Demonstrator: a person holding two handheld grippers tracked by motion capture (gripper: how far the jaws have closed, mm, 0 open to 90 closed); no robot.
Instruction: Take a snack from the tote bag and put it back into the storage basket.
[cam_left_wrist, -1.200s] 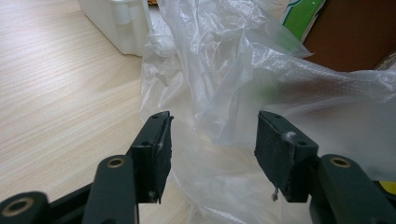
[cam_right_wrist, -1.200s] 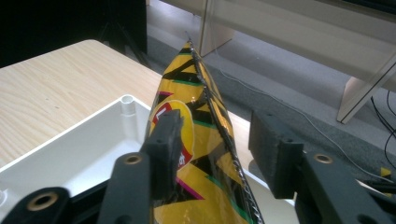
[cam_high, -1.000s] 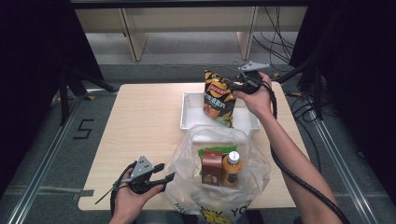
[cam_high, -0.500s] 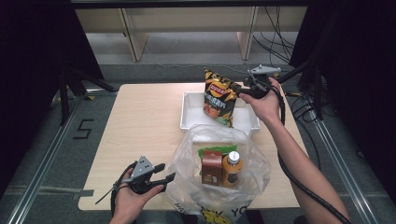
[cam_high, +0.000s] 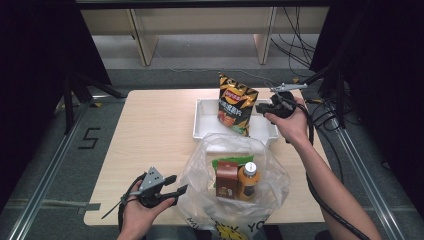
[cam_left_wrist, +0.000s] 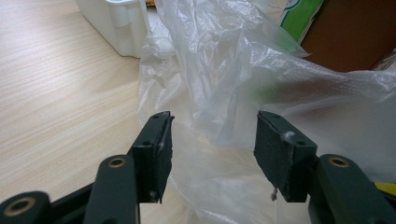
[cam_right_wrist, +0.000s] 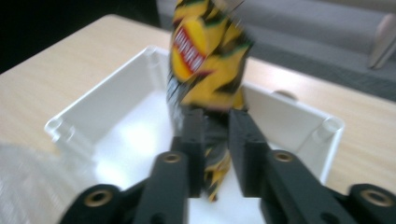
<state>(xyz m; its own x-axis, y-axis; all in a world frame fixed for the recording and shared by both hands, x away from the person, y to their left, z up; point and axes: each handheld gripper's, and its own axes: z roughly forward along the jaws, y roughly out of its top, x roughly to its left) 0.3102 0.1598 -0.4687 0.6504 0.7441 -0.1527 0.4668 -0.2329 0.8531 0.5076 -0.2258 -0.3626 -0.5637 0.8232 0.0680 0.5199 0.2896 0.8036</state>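
A yellow-and-black chip bag (cam_high: 237, 102) (cam_right_wrist: 210, 60) stands upright in the white tray (cam_high: 205, 120) (cam_right_wrist: 93, 112). My right gripper (cam_high: 261, 107) (cam_right_wrist: 215, 140) is at the bag's right edge; its jaws have just been closing and now pinch the bag's lower edge. Near the table's front, a clear plastic bag (cam_high: 200, 170) (cam_left_wrist: 233, 70) holds a brown box (cam_high: 226, 177), a green pack (cam_high: 230, 162) and an orange bottle (cam_high: 247, 177). My left gripper (cam_high: 177, 185) (cam_left_wrist: 212, 140) rests open at the plastic bag's left side, with the film just beyond its pads.
The wooden table (cam_high: 150, 130) has bare room on its left half. Cables trail off the right edge by a dark stand (cam_high: 340, 95). Metal floor rails run along both sides of the table.
My right hand has shifted a little right and toward the near side, and its jaws have come together on the chip bag. The left hand and plastic bag have stayed put.
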